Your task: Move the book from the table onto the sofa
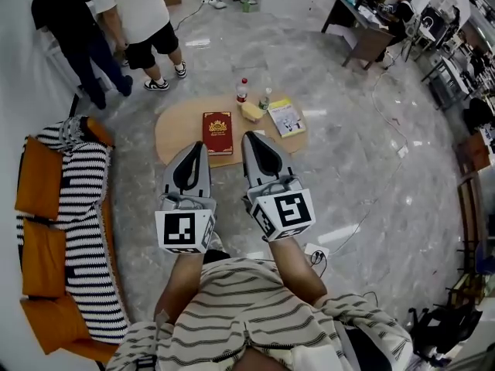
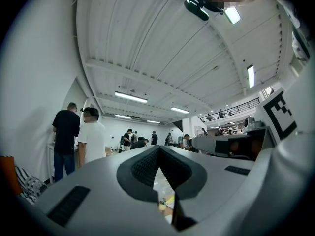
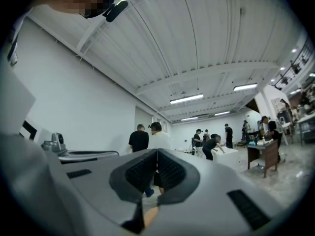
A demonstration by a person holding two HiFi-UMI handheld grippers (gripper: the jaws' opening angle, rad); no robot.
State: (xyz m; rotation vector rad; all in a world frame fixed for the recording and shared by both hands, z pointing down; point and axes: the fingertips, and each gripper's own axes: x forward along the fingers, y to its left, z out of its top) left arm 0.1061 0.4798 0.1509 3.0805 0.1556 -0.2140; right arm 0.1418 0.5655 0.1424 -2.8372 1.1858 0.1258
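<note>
A red book (image 1: 217,132) with a gold emblem lies flat on the low round wooden table (image 1: 176,127) ahead of me. My left gripper (image 1: 201,145) and right gripper (image 1: 249,136) are held side by side, level, pointing at the table's near edge. Both are shut with nothing in them. The left tip sits just short of the book's near left corner and the right tip just right of the book. The orange sofa (image 1: 40,182) with a striped blanket (image 1: 83,207) stands at the left. In the left gripper view the jaws (image 2: 158,149) meet, and in the right gripper view (image 3: 157,151) too.
On the table also lie a yellow book (image 1: 286,117), a yellow block (image 1: 252,111) and two bottles (image 1: 242,90). Two people (image 1: 116,22) stand beyond the sofa's far end. A white cable and plug (image 1: 315,252) lie on the marble floor at my right.
</note>
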